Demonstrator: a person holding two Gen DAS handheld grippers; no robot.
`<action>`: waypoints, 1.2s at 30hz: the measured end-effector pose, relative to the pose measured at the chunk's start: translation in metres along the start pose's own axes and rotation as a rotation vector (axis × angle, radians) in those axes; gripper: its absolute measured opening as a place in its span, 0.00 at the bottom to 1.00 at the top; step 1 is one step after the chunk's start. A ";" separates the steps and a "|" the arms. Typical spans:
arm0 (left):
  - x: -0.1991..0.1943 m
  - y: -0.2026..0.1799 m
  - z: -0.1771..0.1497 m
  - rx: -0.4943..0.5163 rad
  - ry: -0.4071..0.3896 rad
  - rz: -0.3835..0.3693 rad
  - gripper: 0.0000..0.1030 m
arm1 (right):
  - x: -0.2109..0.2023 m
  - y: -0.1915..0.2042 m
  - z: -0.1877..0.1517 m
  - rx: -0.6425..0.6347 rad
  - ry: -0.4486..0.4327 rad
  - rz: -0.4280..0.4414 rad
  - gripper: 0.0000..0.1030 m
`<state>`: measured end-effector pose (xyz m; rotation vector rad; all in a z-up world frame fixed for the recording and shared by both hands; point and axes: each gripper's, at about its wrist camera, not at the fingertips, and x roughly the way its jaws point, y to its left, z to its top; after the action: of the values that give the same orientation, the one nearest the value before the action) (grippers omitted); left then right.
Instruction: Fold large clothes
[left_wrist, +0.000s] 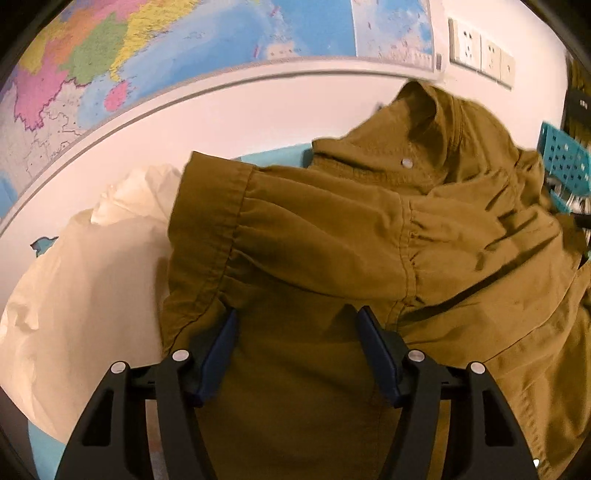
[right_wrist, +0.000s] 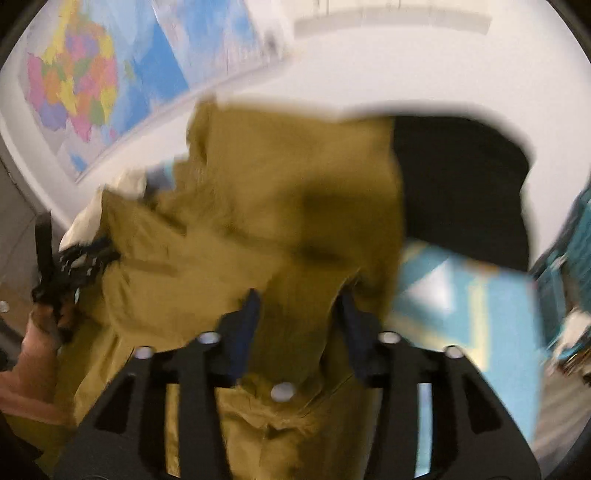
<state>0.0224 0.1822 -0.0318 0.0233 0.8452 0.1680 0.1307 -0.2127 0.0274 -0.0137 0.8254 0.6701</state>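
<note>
Nearest, the left gripper (left_wrist: 297, 341) stands with jaws apart over one crumpled mustard-brown cotton jacket (left_wrist: 332, 240), cloth between its blue pads (left_wrist: 221, 350); whether they pinch it I cannot tell. The right gripper (right_wrist: 297, 314), seen blurred, likewise has jacket fabric between its spread jaws, grip unclear. The jacket lies heaped on a light blue table surface (right_wrist: 480, 314). Beside it sits one cream cloth bundle (left_wrist: 81, 295). Beyond: one teal perforated basket (left_wrist: 565, 162), one coloured wall map (left_wrist: 147, 55), three white wall sockets (left_wrist: 480, 51).
</note>
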 end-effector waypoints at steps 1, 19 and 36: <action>-0.002 0.003 0.001 -0.016 -0.003 -0.011 0.62 | -0.006 0.005 0.005 -0.025 -0.027 0.002 0.63; -0.001 0.024 0.006 -0.105 -0.022 -0.038 0.54 | 0.092 0.109 0.049 -0.392 0.044 0.089 0.05; -0.017 0.018 0.023 -0.034 -0.078 -0.038 0.66 | 0.049 0.087 -0.003 -0.397 0.077 0.090 0.31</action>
<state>0.0261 0.1988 -0.0023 -0.0178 0.7644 0.1449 0.1041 -0.1175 0.0132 -0.3650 0.7591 0.9152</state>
